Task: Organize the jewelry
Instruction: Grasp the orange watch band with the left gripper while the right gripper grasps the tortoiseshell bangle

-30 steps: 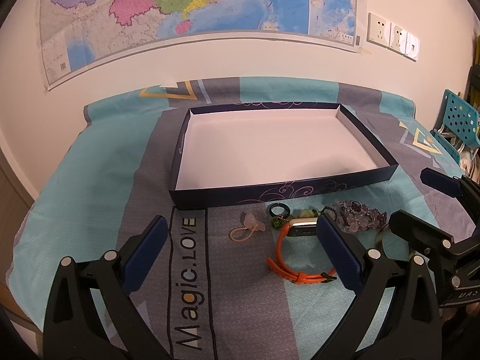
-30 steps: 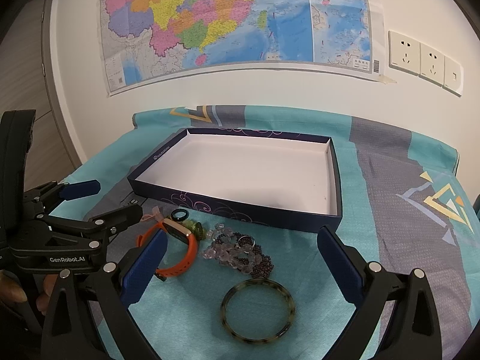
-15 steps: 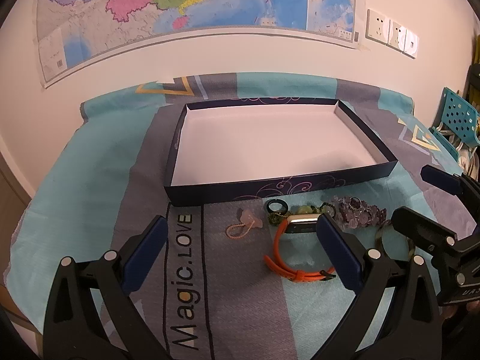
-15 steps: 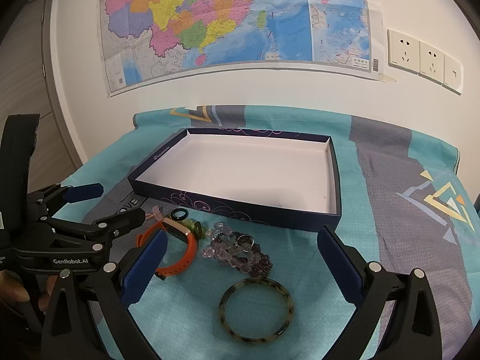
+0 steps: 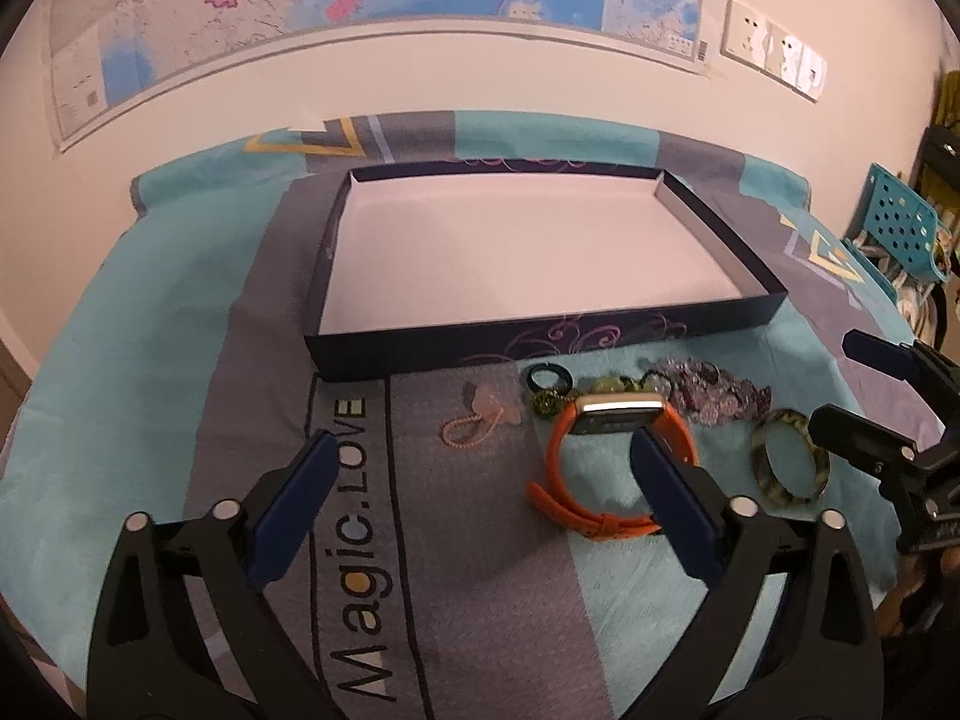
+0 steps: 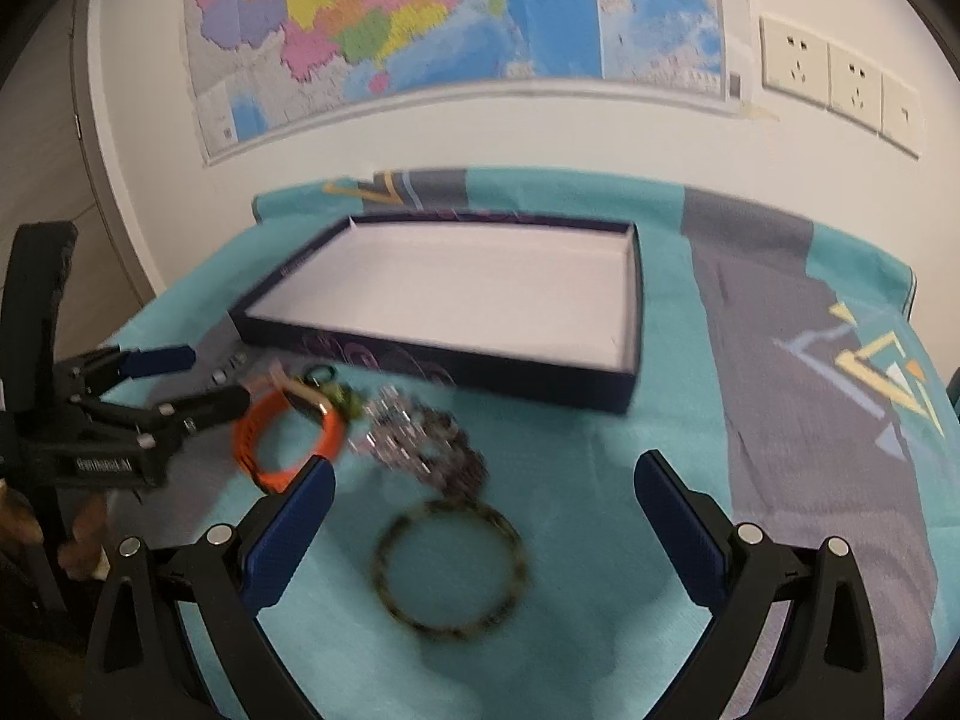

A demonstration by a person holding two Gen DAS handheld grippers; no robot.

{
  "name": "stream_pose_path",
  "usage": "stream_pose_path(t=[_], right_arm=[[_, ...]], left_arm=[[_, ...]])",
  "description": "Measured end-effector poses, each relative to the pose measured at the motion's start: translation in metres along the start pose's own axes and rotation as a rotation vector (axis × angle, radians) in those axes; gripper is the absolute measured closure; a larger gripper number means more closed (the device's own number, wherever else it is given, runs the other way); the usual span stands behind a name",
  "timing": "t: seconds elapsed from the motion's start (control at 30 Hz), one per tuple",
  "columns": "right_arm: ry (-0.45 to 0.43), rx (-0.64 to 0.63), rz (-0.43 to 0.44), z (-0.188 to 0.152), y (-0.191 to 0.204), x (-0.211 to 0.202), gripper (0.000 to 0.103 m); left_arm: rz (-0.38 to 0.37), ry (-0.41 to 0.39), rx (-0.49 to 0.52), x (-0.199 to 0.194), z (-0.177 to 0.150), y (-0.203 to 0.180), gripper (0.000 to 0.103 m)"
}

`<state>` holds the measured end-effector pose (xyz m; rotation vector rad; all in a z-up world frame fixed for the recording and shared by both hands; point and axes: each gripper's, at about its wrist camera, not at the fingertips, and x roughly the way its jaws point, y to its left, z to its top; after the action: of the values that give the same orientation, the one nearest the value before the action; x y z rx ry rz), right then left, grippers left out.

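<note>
Our left claw (image 5: pixel 480 468) has just been narrowing, yet grips nothing; its right pad (image 5: pixel 672 498) overlaps the orange watch (image 5: pixel 576 468). Our right claw (image 6: pixel 483 489) gapes above the mottled bangle (image 6: pixel 450 570). Purple beads (image 6: pixel 420 444) lie before the dark box (image 6: pixel 480 369) on the table.

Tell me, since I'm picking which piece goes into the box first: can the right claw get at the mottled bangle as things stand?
Probably yes. The mottled bangle lies flat on the cloth just ahead of the right claw, whose jaws stand wide open with nothing between them. The bead bracelets touch its far edge.
</note>
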<state>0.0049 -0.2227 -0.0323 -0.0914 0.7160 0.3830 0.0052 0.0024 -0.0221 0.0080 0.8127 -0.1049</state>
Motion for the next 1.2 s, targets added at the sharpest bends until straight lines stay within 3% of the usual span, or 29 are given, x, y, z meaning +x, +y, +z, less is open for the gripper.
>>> stream_pose_path(t=[0.1, 0.27, 0.37, 0.43, 0.6, 0.67, 0.77, 0.8, 0.9, 1.2], right_arm=[[0.036, 0.008, 0.006, -0.008, -0.008, 0.002, 0.011], [0.098, 0.0, 0.04, -0.016, -0.012, 0.009, 0.042], [0.116, -0.023, 0.059, -0.019, -0.01, 0.011, 0.057], [0.135, -0.047, 0.053, -0.02, -0.006, 0.015, 0.063], [0.139, -0.075, 0.041, -0.02, -0.006, 0.015, 0.074], [0.142, -0.082, 0.046, -0.019, -0.007, 0.016, 0.087], [0.15, -0.1, 0.043, -0.017, -0.008, 0.016, 0.095], [0.149, -0.105, 0.043, -0.017, -0.008, 0.015, 0.097], [0.149, -0.109, 0.044, -0.017, -0.009, 0.015, 0.097], [0.103, -0.064, 0.103, -0.003, -0.02, -0.005, 0.097]], left_arm=[[-0.037, 0.025, 0.019, 0.005, -0.003, -0.004, 0.025], [-0.114, 0.054, 0.052, 0.011, -0.006, -0.013, 0.039], [-0.15, 0.07, 0.078, 0.015, -0.005, -0.018, 0.05], [-0.175, 0.09, 0.084, 0.02, -0.004, -0.019, 0.052], [-0.196, 0.106, 0.088, 0.03, 0.0, -0.017, 0.057], [-0.21, 0.112, 0.093, 0.033, 0.002, -0.017, 0.065], [-0.196, 0.121, 0.11, 0.034, 0.003, -0.018, 0.075], [-0.191, 0.121, 0.117, 0.033, 0.003, -0.019, 0.083], [-0.194, 0.127, 0.126, 0.033, 0.003, -0.02, 0.091], [-0.222, 0.113, 0.102, 0.017, 0.002, -0.009, 0.092]])
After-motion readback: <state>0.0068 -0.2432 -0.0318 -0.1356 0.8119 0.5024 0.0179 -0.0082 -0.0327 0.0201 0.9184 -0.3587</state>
